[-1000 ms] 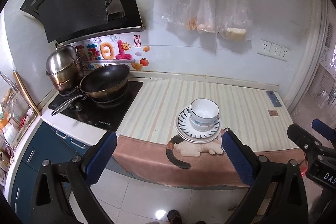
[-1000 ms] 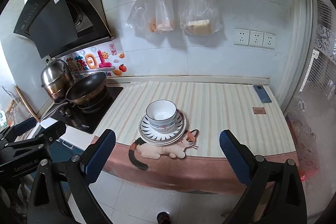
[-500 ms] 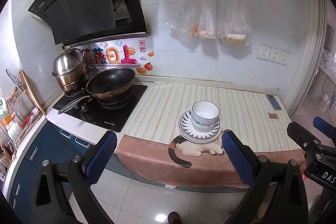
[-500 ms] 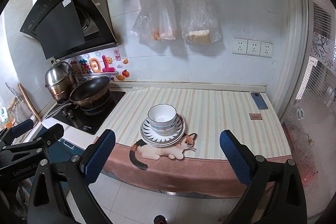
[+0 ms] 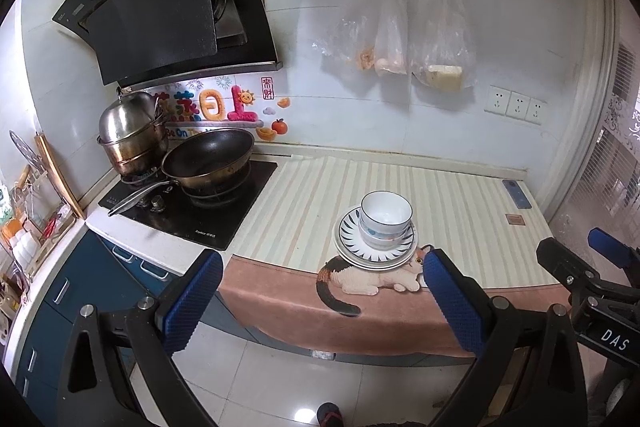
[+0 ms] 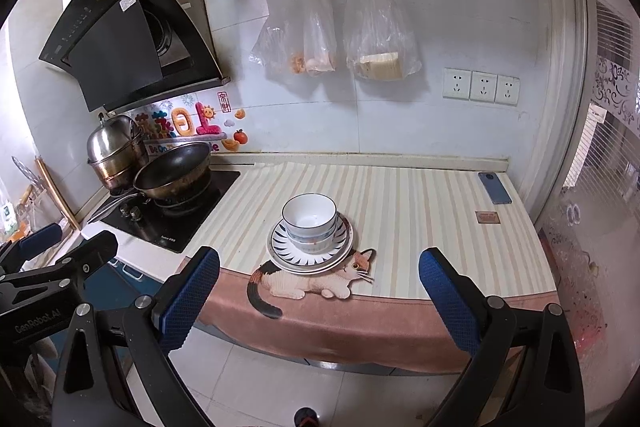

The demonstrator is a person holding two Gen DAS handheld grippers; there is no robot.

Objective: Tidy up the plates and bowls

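Note:
White bowls (image 5: 385,215) (image 6: 309,215) are nested on a stack of blue-patterned plates (image 5: 348,239) (image 6: 280,243) near the front edge of the striped counter. My left gripper (image 5: 320,301) is open, held back from the counter over the floor, with nothing between its blue pads. My right gripper (image 6: 318,299) is open too, also well short of the stack. In the left wrist view the right gripper's side shows at the right edge; in the right wrist view the left gripper's side shows at the left edge.
A black wok (image 5: 208,159) and a steel pot (image 5: 132,131) sit on the hob (image 6: 168,223) at the left. A phone (image 6: 495,187) and a small card (image 6: 487,217) lie at the counter's right. Plastic bags (image 6: 336,39) hang on the wall. A cat-print cloth (image 6: 320,279) drapes over the front edge.
Both grippers have drawn back and up from the counter, so the bowl and plate stack looks smaller and lower in view. Both stay open and empty.

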